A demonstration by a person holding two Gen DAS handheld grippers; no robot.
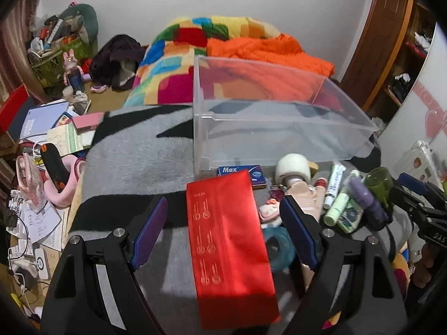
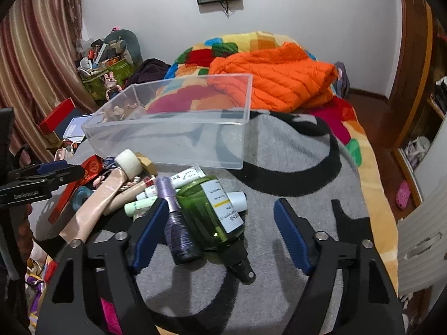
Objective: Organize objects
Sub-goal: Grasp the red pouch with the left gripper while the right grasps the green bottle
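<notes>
Over the grey blanket, both tools tilted downward, jaws apart.

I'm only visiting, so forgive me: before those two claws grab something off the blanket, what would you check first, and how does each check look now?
1. Clear plastic bin empty and upright: ok.
2. Flat shiny red packet between the left gripper pads: ok, untouched.
3. Green plastic spray bottle between the right gripper pads: ok.
4. Purple bottle clear of that grip: not ok, it lies against the left pad.
5. Red packet's weight: cannot tell.
</notes>
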